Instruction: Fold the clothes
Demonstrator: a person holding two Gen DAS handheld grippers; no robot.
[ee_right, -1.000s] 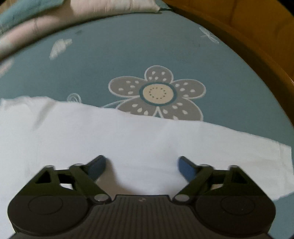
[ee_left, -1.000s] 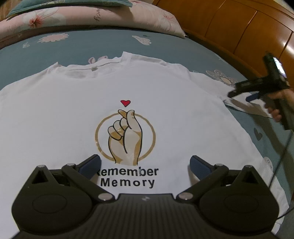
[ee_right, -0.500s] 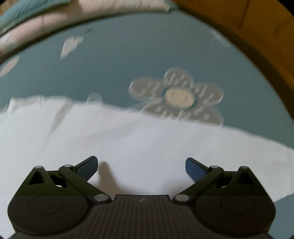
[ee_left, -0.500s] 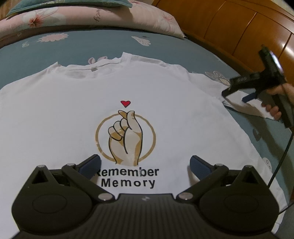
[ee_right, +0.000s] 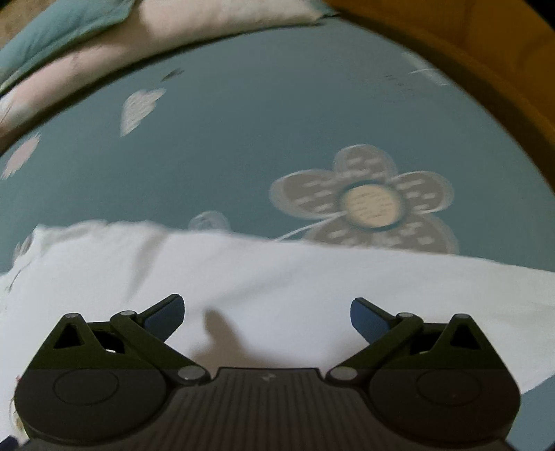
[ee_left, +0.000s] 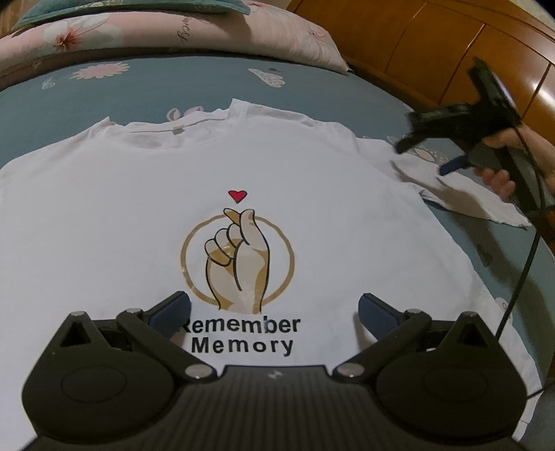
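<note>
From the left wrist camera, a white T-shirt (ee_left: 242, 180) lies spread flat, print side up, across the middle of the blue flowered bed (ee_left: 173, 83), its collar toward the pillows (ee_left: 173, 31). The left gripper (ee_left: 274, 312) hangs over the lower print, fingers spread, nothing between them. Near the bed's right edge a hand (ee_left: 503, 163) holds the right gripper (ee_left: 426, 154) above the sleeve (ee_left: 464, 194).

From the right wrist camera, the right gripper's fingers (ee_right: 163, 315) are spread above the white sleeve, empty.
</note>
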